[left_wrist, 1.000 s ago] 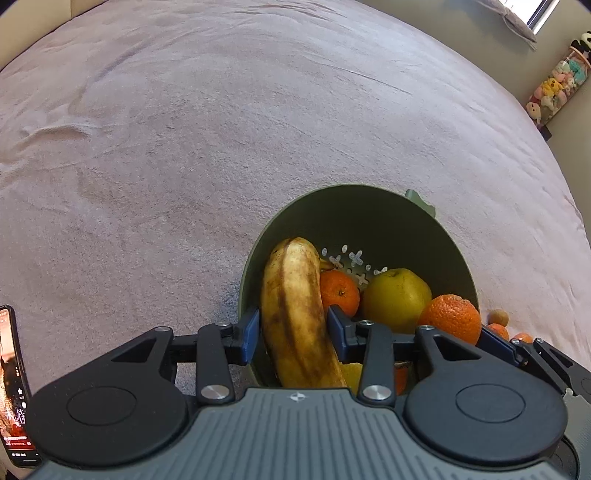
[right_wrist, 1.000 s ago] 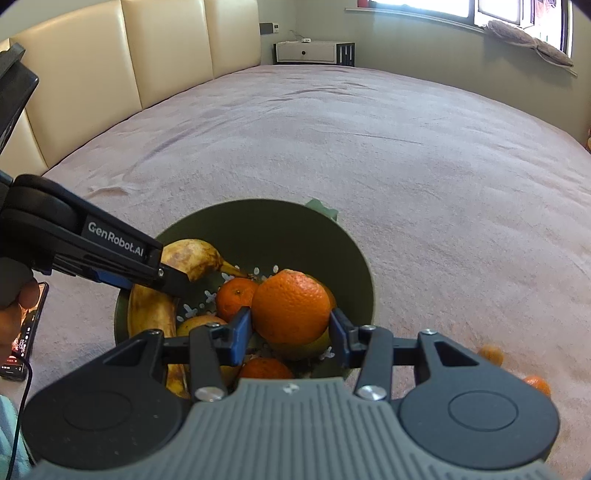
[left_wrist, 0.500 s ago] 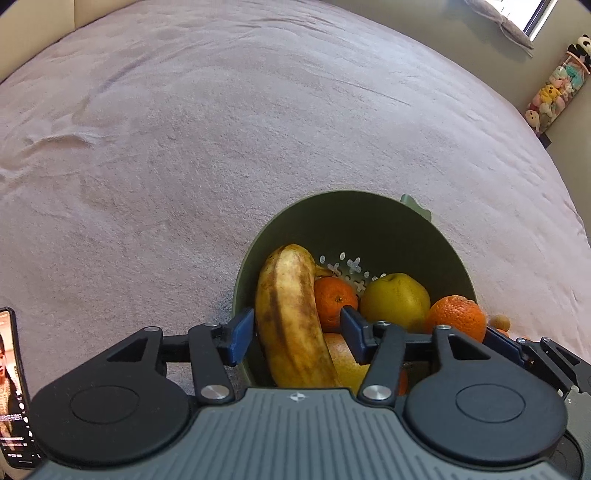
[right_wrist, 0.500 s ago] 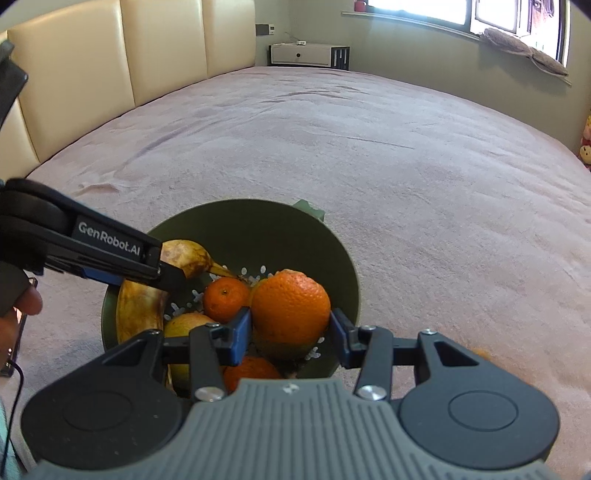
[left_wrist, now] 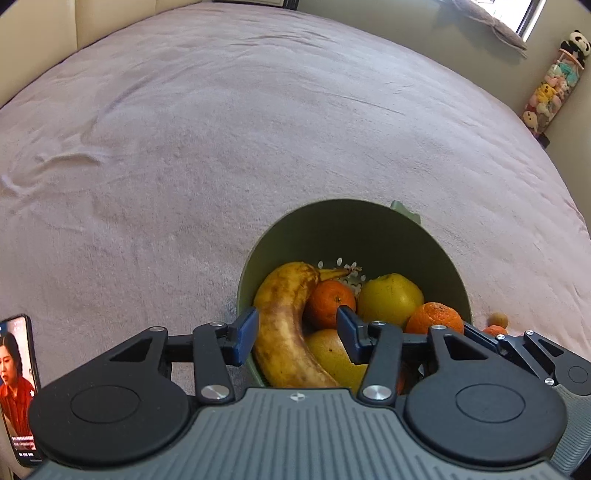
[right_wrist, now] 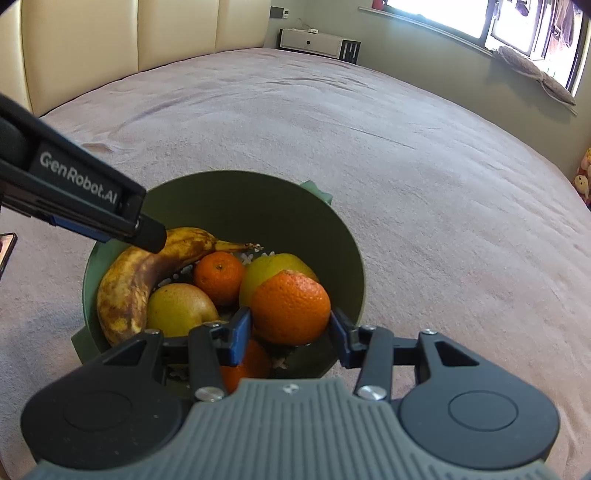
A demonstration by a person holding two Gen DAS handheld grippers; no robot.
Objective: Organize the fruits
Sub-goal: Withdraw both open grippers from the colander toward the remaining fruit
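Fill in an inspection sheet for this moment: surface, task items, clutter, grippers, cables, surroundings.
Surface: pink bedspread, lightly wrinkled.
Task items: green colander bowl holds a spotted banana, a small mandarin, two yellow-green fruits and another orange fruit low down; two small fruits lie on the bedspread beside the bowl.
Clutter: phone with its screen lit, lying on the bed.
Grippers: left gripper open, fingers apart on either side of the banana; right gripper shut on the large orange above the bowl.
Cables: nothing seen.
Surroundings: cream padded headboard, window, low white cabinet, hanging plush toys.
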